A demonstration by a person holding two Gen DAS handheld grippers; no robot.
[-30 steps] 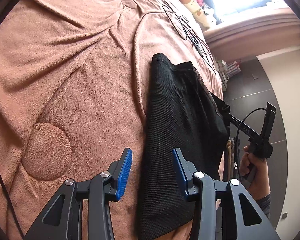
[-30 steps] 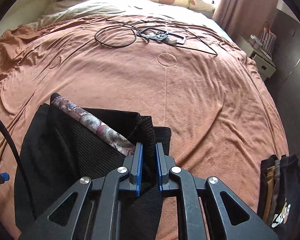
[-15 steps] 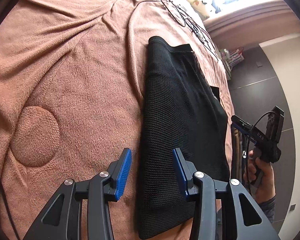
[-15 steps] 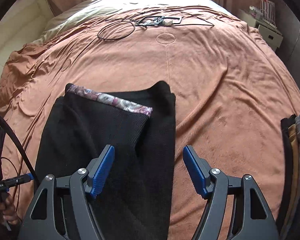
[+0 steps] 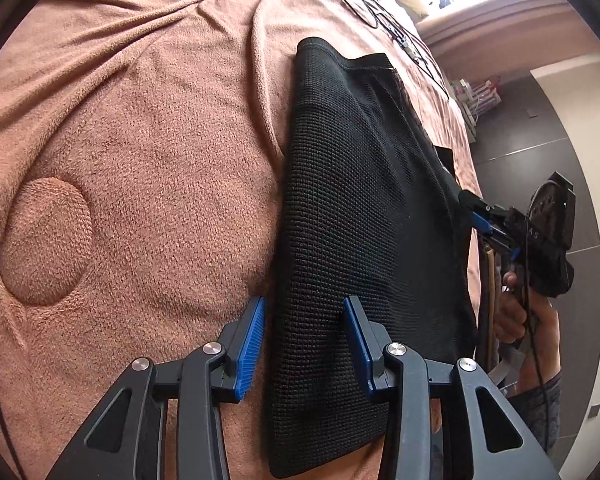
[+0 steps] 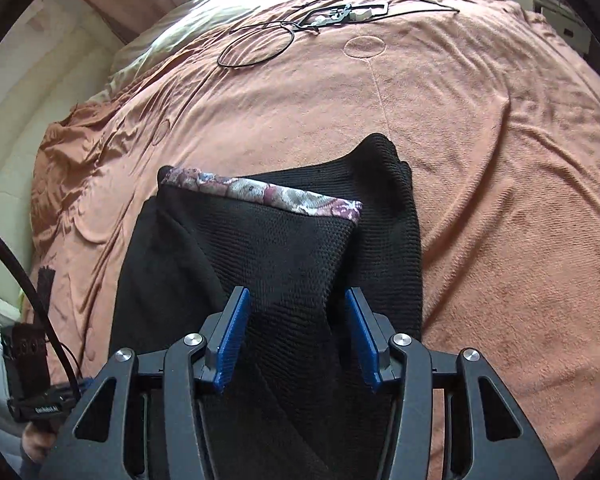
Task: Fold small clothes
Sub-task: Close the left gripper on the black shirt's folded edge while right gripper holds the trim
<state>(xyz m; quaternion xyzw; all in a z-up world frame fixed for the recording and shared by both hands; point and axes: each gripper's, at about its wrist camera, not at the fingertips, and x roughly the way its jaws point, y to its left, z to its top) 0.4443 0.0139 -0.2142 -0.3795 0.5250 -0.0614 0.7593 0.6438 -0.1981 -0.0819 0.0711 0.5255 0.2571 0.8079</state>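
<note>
Right wrist view: my right gripper (image 6: 296, 340) is spread wide over the near end of the black knit garment (image 6: 284, 248), gripping nothing. My left gripper (image 5: 304, 340) gapes too, straddling its edge, probably lining up another fold. Farther off, its floral waistband (image 6: 260, 192) lies flat on the pink bedspread (image 6: 480, 140).

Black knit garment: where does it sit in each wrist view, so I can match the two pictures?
Left wrist view: the black knit garment runs from upper middle to the bottom edge, right of centre.
Right wrist view: the garment fills the lower centre, floral band across its top.
Shared landmark: the black cable loop on the brown bedspread.
</note>
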